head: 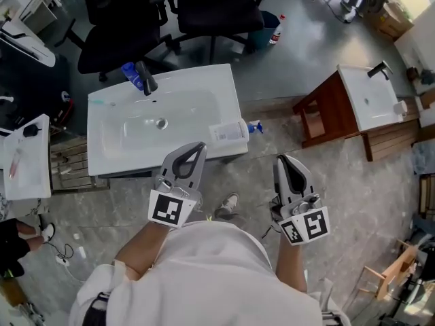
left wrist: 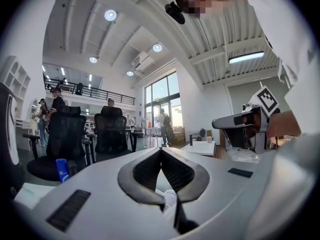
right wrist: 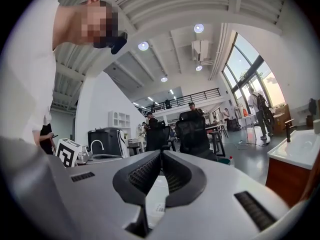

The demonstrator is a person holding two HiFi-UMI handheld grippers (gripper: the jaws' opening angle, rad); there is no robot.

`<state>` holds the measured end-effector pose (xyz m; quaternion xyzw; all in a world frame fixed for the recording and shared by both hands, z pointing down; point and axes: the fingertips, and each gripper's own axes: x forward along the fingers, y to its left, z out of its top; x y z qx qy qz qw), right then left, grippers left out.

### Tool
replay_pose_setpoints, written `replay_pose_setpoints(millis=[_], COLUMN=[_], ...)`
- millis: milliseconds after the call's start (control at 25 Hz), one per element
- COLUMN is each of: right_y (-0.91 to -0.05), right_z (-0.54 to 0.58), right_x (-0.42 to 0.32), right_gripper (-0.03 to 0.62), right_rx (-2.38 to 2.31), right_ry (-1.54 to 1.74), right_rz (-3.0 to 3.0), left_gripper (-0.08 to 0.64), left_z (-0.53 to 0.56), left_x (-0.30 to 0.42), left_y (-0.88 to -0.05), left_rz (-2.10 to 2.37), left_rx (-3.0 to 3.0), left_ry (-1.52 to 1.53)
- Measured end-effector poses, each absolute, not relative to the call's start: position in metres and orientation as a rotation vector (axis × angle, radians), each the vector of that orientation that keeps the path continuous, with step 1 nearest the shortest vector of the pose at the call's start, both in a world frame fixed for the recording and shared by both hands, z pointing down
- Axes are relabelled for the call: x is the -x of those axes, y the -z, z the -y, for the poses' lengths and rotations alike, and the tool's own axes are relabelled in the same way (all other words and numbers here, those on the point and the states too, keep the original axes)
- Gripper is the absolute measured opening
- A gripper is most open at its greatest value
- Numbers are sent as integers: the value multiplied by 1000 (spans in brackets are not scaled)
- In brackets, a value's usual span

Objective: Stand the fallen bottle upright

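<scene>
My main worry is the bottle (head: 228,132) going off the sink (head: 109,148). It lies on its side on the right near corner of the rim, and its blue cap end seems to poke past the right edge. A push from either side could roll it to the floor or into the basin.

Both grippers are clenched on nothing: the left gripper (head: 199,145) and the right gripper (head: 280,158) each have their tips meeting. If I come in like that, I'd shove the bottle rather than take it, so I judge the jaws must part first.

The bottle is apart from both. It is just beyond the left gripper's tips and a little right of them, and far-left of the right gripper's.
</scene>
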<state>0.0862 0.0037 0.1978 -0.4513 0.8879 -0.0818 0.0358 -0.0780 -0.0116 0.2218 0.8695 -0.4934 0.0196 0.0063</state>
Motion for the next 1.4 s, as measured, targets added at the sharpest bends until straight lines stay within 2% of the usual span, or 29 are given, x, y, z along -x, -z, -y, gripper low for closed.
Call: replay_pose_setpoints(millis=[480, 880, 1400], right_y=[-230, -271, -325], right_z=[16, 32, 55], right_x=[-117, -139, -158], right_gripper=[41, 41, 41], right_rx=[1401, 1358, 1240], right_ry=[337, 438, 547], right_rz=[-2735, -2742, -2753], left_gripper=[18, 22, 157], left_z=[46, 67, 93], left_x=[54, 23, -22], left_y=[-246, -289, -354], left_rz=[1578, 1575, 1481], left_rx=[-2700, -2695, -2688], left_ry=[-154, -362, -737])
